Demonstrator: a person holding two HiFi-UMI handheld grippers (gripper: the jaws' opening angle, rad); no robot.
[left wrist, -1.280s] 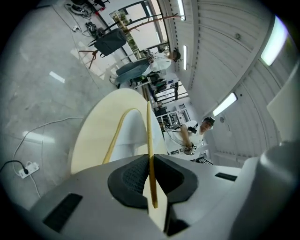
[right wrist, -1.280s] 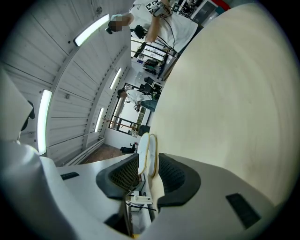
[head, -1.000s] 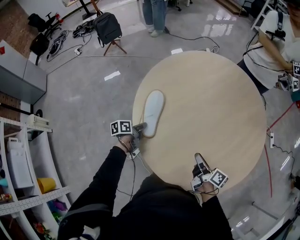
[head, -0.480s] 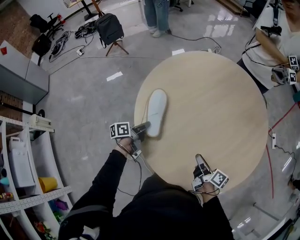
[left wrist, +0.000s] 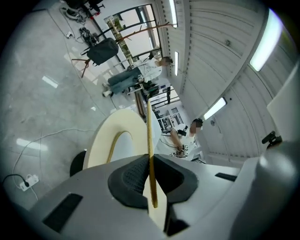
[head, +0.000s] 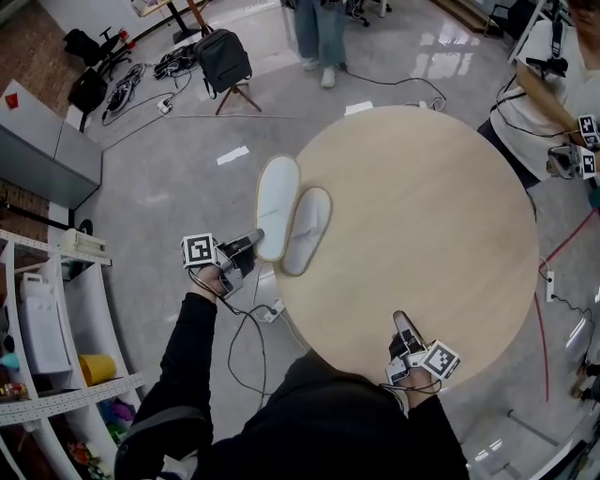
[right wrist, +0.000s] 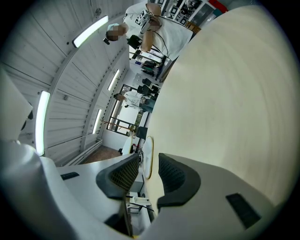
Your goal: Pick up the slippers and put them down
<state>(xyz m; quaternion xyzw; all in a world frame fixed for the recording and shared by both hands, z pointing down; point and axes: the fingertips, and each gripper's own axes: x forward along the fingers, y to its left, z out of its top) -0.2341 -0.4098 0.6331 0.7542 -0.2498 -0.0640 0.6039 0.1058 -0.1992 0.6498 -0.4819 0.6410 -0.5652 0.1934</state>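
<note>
Two pale slippers show in the head view. One slipper (head: pixel 277 205) hangs lifted past the round wooden table's (head: pixel 431 234) left edge, with my left gripper (head: pixel 251 241) shut on its heel. The other slipper (head: pixel 307 231) lies flat on the table beside it. In the left gripper view the jaws pinch the thin heel edge of the held slipper (left wrist: pixel 116 140), left gripper (left wrist: pixel 150 180). My right gripper (head: pixel 402 324) rests at the table's near edge, open with nothing between its fingers; in the right gripper view, right gripper (right wrist: pixel 149 176), the lying slipper (right wrist: pixel 146 157) is far ahead.
A person (head: pixel 542 94) holding other grippers stands at the table's far right. Another person's legs (head: pixel 314 28) are at the top. A black bag (head: pixel 223 58) on a stand, a grey cabinet (head: pixel 42 150), shelves (head: pixel 47 319) and a power strip (head: pixel 273 309) with cables occupy the left floor.
My left gripper has risen and swung left with one slipper, uncovering the second slipper, which stays on the table. The right gripper has not moved.
</note>
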